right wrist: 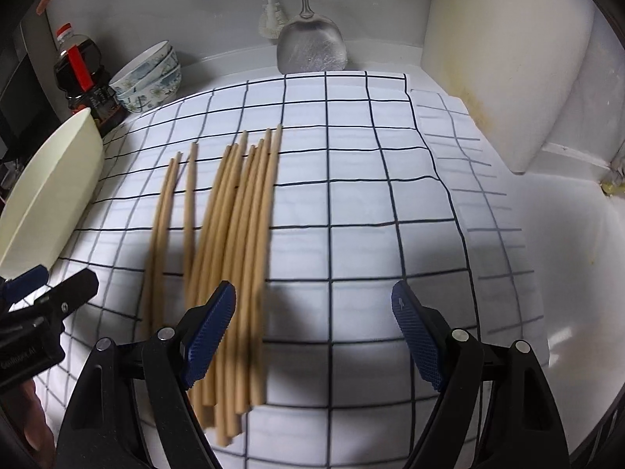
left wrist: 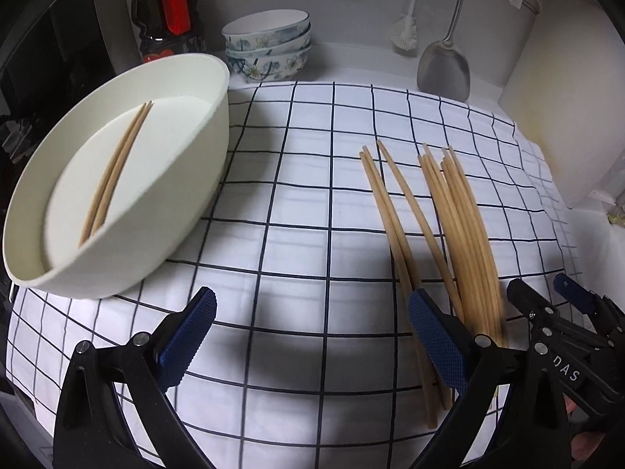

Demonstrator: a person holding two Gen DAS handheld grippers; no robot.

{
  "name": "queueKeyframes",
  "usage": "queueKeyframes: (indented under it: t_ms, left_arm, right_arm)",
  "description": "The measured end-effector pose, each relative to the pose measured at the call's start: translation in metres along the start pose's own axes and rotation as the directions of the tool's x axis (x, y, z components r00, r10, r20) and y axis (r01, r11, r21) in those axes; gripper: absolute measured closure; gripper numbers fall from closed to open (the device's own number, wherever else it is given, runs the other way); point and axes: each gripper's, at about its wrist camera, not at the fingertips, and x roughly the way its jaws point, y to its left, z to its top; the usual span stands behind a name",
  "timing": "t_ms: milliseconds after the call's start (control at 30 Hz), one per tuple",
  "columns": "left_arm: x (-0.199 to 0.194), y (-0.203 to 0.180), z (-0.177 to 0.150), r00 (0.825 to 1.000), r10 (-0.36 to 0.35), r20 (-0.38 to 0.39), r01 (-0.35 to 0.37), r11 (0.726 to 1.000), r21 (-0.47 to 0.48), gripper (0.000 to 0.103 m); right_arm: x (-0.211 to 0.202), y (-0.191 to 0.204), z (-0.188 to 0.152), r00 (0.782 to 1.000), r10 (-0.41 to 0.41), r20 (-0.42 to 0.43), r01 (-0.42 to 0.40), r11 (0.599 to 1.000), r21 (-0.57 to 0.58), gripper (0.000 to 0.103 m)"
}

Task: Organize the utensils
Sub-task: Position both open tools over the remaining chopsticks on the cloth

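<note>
Several wooden chopsticks (left wrist: 457, 234) lie in a loose bundle on a white checked cloth (left wrist: 304, 203); they also show in the right wrist view (right wrist: 230, 234). A cream oval bin (left wrist: 129, 195) at the left holds two chopsticks (left wrist: 113, 176); its edge shows in the right wrist view (right wrist: 50, 195). My left gripper (left wrist: 312, 340) is open and empty, just left of the bundle's near ends. My right gripper (right wrist: 312, 336) is open and empty, its left finger (right wrist: 211, 336) above the bundle's near ends. It shows in the left wrist view (left wrist: 547, 297), and the left gripper shows in the right wrist view (right wrist: 50, 285).
Stacked floral bowls (left wrist: 269, 45) and a dark sauce bottle (left wrist: 168, 11) stand at the back left. A metal spatula (left wrist: 443, 66) and a white brush (left wrist: 406, 35) lean on the back wall. A white board (right wrist: 504, 58) stands at the right, beside bare white counter (right wrist: 566, 254).
</note>
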Motion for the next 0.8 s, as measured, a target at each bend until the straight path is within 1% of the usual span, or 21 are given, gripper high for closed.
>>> queueKeyframes:
  t_ms: [67,200,367,500,800]
  left_arm:
    - [0.003,-0.003,-0.002,1.000,0.011,0.006,-0.011,1.000,-0.006,0.006]
    - [0.010,-0.006,-0.004,1.000,0.028,0.015,-0.027,0.999,-0.023,0.006]
    - [0.017,-0.011,-0.006,1.000,0.027,0.005,-0.026,0.999,-0.039,0.006]
    - [0.020,-0.014,-0.007,0.999,0.044,0.004,-0.044,0.998,-0.038,0.006]
    - [0.027,-0.017,-0.009,0.998,0.056,-0.003,-0.056,0.998,-0.039,0.006]
  right_arm:
    - [0.005,-0.001,0.002,1.000,-0.006,-0.007,0.006,1.000,-0.007,0.025]
    - [0.011,-0.005,0.003,1.000,0.009,-0.010,-0.009,1.000,-0.012,0.025]
    - [0.015,-0.005,0.002,1.000,0.005,-0.013,-0.006,0.999,-0.035,0.025]
    - [0.016,-0.004,0.001,1.000,0.023,-0.011,-0.024,0.999,-0.037,0.025]
    - [0.016,-0.001,0.001,1.000,-0.003,-0.006,0.003,0.997,-0.077,0.025]
